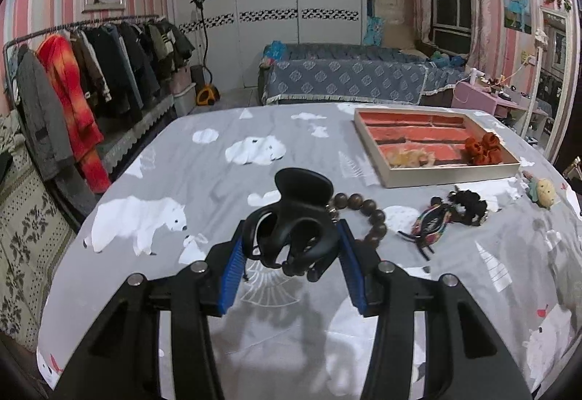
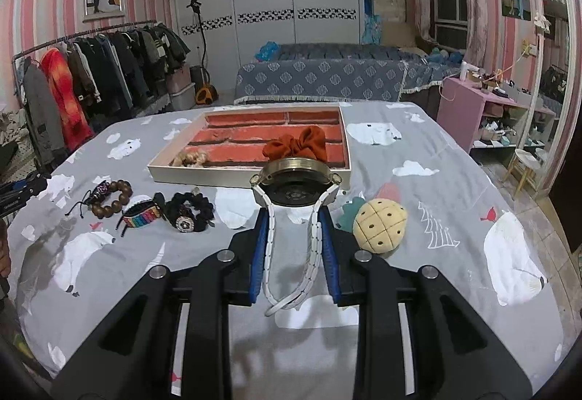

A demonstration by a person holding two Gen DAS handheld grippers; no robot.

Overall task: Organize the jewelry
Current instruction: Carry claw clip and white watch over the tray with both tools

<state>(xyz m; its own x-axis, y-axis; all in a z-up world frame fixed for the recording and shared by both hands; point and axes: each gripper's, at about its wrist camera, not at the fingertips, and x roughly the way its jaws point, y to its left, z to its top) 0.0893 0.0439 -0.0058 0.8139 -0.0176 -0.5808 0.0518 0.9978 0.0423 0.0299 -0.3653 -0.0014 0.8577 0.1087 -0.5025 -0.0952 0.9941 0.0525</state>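
Left wrist view shows the left gripper clamped on a black hair claw, the right gripper holding a white-strapped watch (both apparently mid-carry), next needing release into the tray.

A black claw hair clip is clamped between blue-padded fingers; a white-strapped watch with a dark round face is pinched by its band. On the bed lie a wooden bead bracelet, a rainbow cuff and a black scrunchie — well short of the tray, which holds a rust scrunchie.
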